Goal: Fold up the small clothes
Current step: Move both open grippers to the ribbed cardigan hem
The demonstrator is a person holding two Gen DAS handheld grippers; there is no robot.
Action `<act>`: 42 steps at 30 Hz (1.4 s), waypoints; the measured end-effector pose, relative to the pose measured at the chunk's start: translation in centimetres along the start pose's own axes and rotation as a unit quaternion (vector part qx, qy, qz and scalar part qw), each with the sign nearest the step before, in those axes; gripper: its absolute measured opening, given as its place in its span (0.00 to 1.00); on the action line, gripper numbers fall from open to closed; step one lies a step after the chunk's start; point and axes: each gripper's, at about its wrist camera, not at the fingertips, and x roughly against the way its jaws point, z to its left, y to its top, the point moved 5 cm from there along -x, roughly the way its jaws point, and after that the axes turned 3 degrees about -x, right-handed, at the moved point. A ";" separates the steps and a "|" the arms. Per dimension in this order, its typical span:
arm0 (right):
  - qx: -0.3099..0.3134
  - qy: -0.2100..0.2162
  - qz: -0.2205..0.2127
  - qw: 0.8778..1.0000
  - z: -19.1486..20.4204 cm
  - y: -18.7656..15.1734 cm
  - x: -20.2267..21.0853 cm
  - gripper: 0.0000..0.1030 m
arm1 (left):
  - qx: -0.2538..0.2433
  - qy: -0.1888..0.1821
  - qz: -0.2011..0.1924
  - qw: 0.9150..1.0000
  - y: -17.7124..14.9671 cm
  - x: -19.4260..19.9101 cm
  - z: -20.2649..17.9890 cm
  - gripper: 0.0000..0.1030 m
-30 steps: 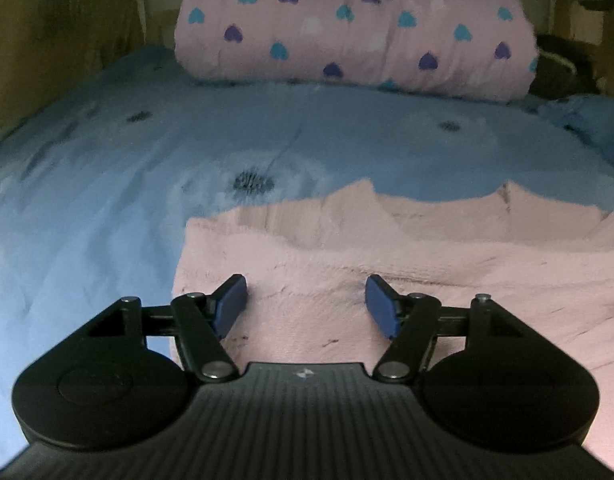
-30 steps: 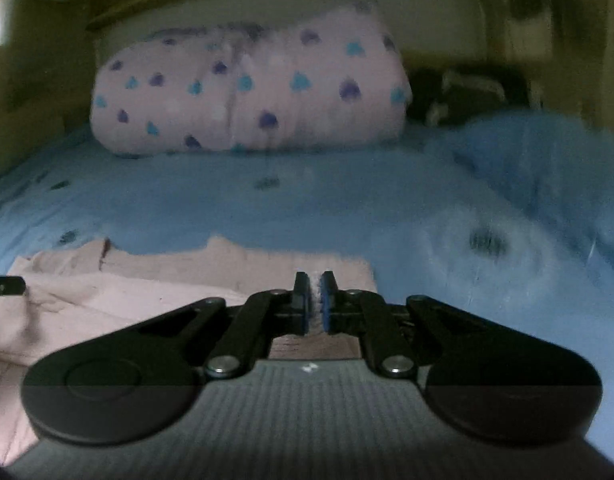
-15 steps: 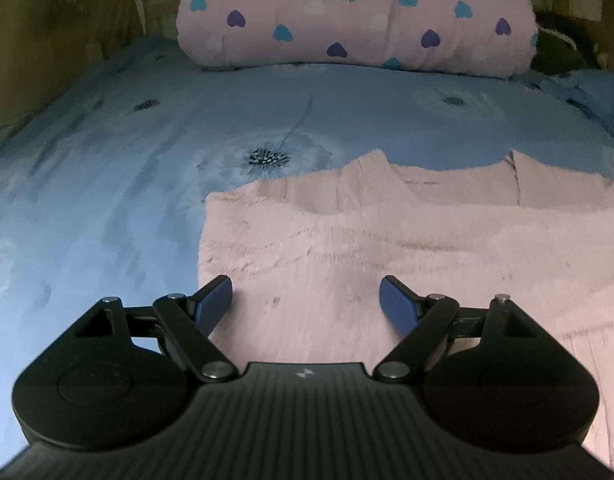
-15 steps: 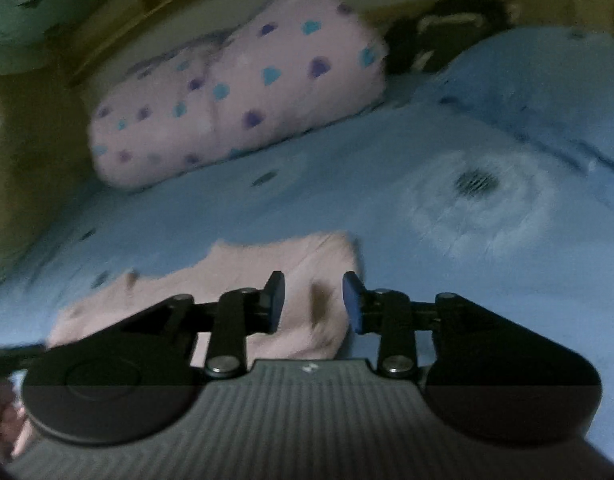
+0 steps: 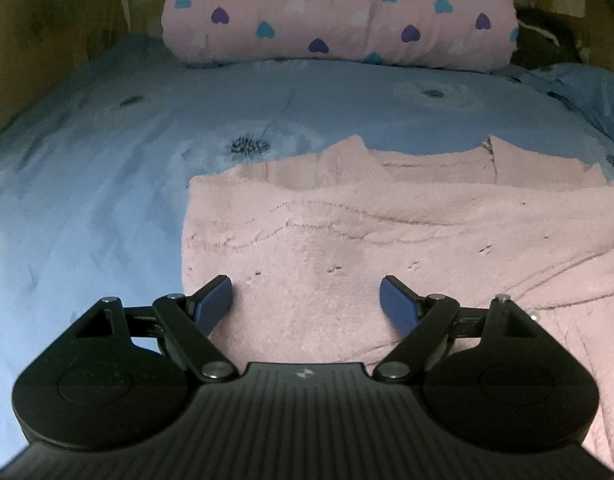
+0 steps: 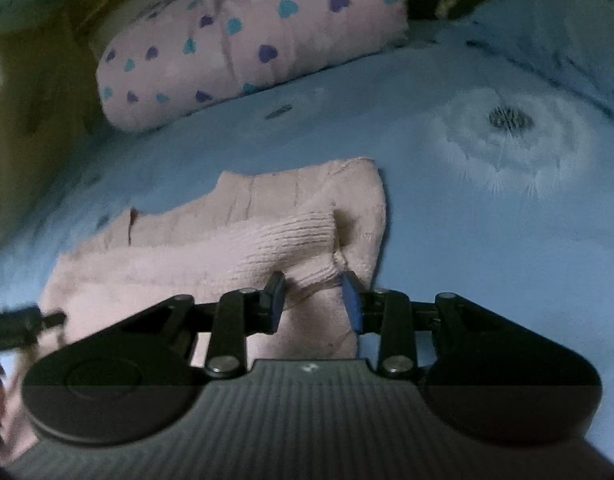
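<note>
1. Left wrist view: my left gripper hangs wide open and empty over the pink sweater, which lies flat on the blue bed toward its right side.
2. My right gripper, shut a second ago, has opened partway around the ribbed cuff; that fold looks released.

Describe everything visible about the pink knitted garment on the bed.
The pale pink, fuzzy knitted garment lies spread on the blue flowered bedspread, partly folded, with a ribbed sleeve laid across it. The open left claw hovers over its near edge. The open right claw straddles the ribbed cuff; contact is unclear.
</note>
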 end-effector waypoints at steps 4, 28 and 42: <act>-0.011 0.004 -0.007 1.000 0.1 0.0 0.1 0.07 | 0.006 -0.002 0.000 1.000 0.1 0.1 0.2 0.82; 0.040 -0.043 -0.056 0.997 1.0 1.8 -0.4 0.08 | 0.006 0.009 0.006 1.000 0.3 -0.2 0.5 0.82; 0.046 -0.027 -0.060 0.997 1.1 0.4 -1.2 0.53 | 0.001 0.009 0.006 1.000 0.1 0.0 0.4 0.83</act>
